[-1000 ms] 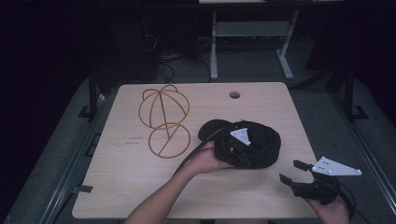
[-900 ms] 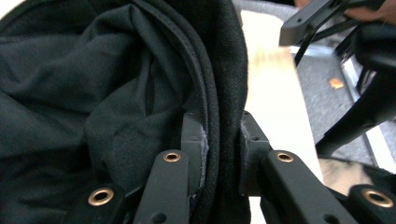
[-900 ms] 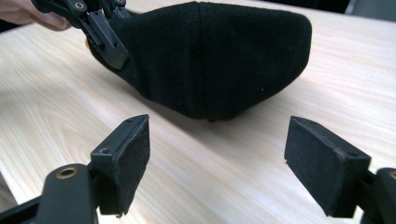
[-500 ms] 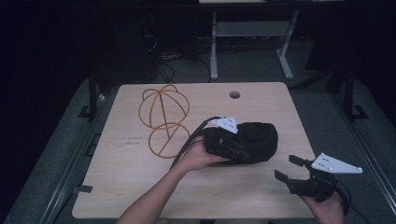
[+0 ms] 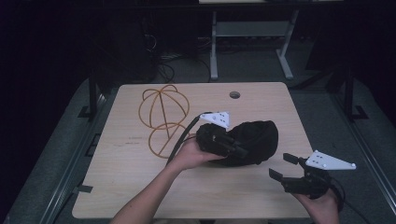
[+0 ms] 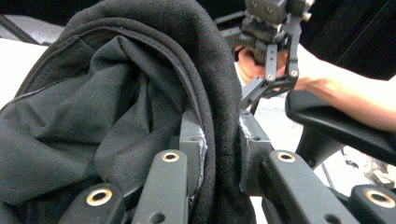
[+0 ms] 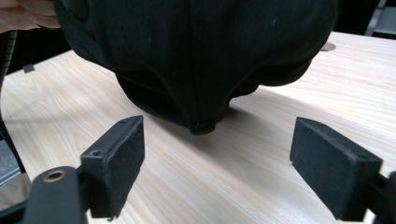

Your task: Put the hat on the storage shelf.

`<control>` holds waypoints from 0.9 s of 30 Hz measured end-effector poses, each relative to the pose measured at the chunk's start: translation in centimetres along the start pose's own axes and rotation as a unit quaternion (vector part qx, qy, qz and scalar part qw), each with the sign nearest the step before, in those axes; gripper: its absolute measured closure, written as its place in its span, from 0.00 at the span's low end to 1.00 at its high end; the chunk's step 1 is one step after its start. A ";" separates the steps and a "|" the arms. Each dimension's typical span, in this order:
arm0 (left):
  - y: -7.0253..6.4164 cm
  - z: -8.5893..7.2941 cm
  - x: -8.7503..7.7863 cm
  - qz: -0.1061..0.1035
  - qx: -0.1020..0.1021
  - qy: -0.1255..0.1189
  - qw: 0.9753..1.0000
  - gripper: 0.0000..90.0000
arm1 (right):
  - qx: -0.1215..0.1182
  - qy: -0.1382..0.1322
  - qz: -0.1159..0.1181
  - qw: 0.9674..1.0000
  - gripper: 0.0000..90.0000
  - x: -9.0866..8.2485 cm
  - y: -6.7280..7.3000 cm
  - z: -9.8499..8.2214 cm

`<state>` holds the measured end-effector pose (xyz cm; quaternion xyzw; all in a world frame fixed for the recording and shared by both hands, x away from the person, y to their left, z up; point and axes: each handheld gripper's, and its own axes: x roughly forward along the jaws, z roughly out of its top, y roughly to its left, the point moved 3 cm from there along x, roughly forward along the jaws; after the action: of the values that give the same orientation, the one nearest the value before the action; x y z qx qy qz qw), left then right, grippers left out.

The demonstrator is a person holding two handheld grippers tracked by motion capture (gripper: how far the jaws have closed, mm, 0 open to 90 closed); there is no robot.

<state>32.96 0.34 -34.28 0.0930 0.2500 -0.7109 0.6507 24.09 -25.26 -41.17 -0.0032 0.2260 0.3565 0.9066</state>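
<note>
A black cap [image 5: 258, 136] hangs just above the wooden table [image 5: 135, 186], right of centre. My left gripper [image 5: 239, 150] is shut on the cap's edge; in the left gripper view the folded black fabric [image 6: 116, 93] is pinched between both jaws [image 6: 219, 140]. My right gripper [image 5: 281, 166] stands open near the front right of the table, a short way from the cap. In the right gripper view the cap's crown [image 7: 196, 46] with its top button sits beyond the spread jaws [image 7: 224, 147], untouched. The right gripper [image 6: 271, 42] also shows past the cap in the left gripper view.
An orange wire frame [image 5: 163, 112] shaped like a cap lies at the table's back left. A round cable hole [image 5: 235, 94] sits near the far edge. Desk legs and cables stand on the dark floor behind the table.
My left gripper has swung left and up with the cap, tilting it off the table. My right gripper has edged left toward the cap and stays open.
</note>
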 end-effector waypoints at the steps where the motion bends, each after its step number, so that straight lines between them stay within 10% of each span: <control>1: -0.1 0.1 -0.2 0.001 0.001 -0.005 1.000 0.84 | -0.001 0.000 0.003 1.000 0.18 0.0 0.1 0.1; 27: -1.0 1.7 -1.9 -0.019 0.004 -0.054 0.998 0.84 | -0.010 -0.065 0.010 0.998 0.17 1.7 1.3 2.9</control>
<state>32.58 1.21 -31.72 0.0528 0.2135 -0.7279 0.6495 25.51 -22.74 -39.04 0.0135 0.1632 0.3675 0.9155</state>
